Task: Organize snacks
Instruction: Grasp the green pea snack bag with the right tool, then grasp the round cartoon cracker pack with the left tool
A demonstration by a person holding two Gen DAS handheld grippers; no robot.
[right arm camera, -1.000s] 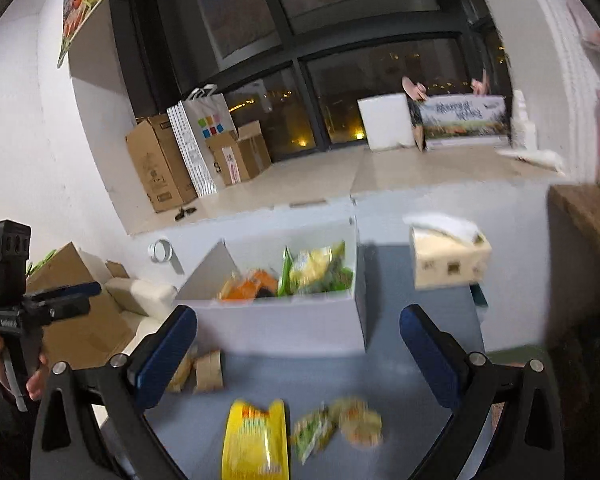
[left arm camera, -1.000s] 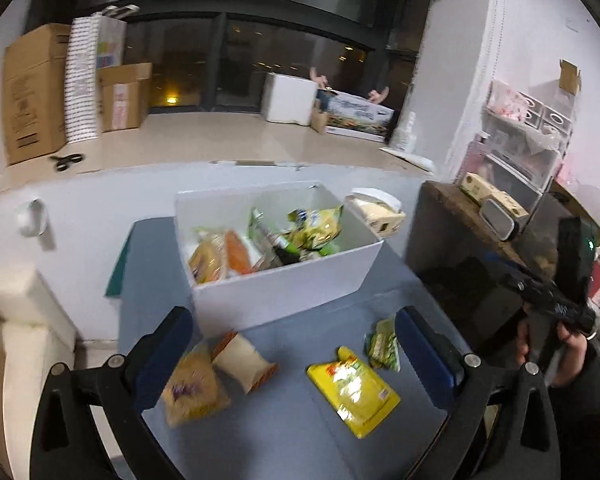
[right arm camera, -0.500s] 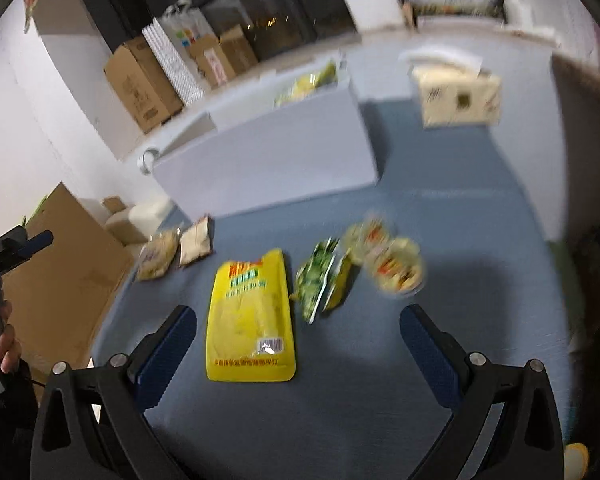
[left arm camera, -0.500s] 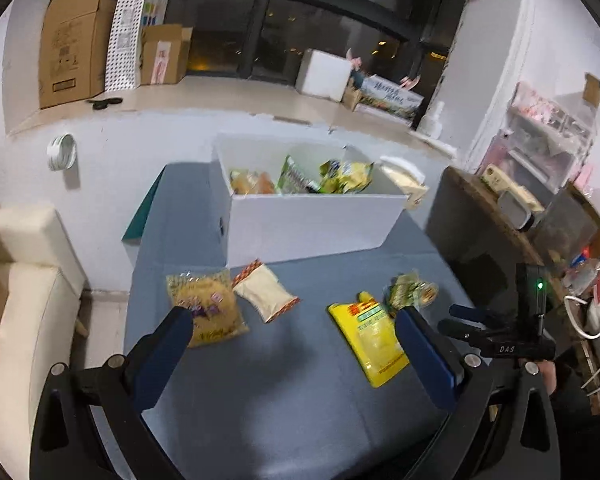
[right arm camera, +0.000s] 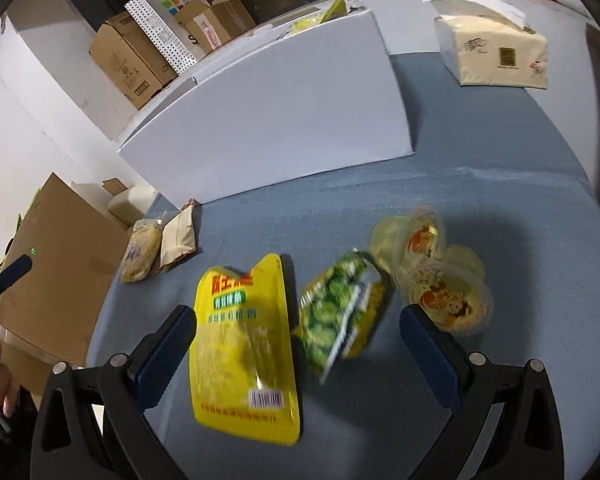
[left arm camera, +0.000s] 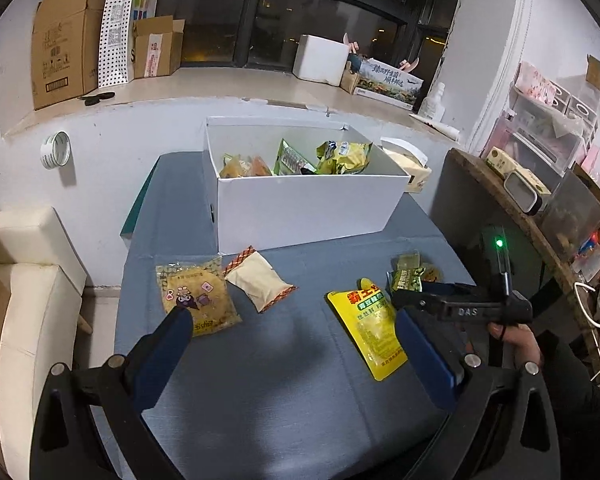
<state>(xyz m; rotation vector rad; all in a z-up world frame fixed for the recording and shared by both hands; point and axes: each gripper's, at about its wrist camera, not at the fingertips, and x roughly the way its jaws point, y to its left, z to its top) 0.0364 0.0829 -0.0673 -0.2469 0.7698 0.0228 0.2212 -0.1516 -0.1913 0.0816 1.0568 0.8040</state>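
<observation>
Room: dark window with a ledge carrying cardboard boxes at left; cream sofa beside the bench at far left.
Bench: grey-blue surface, loose snacks on the near part, white box at the far side.
Left tongs: released, jaws spread wide, nothing between them; held above the near edge of the bench.
Cartoon-print yellow bag: flat on the bench at left, in front of the box's left corner; the left finger tip overlaps it in the left wrist view, contact cannot be told.
Beige packet: red zigzag ends, just beside the cartoon bag on its right, near the box front.
White box contents: several snack bags standing inside, orange ones left, green and yellow ones right.
Yellow pouch: flat on the bench, barcode end nearest the right wrist camera, lying between the right fingers in that view.
Green pea packets: just right of the yellow pouch, overlapping one another; blurred.
Jelly cups: cluster of clear cups to the right of the green packets.
Right tongs: released, jaws wide apart, hovering over pouch and green packets, gripping nothing.
Tissue pack: far right of the bench, beside the box.
</observation>
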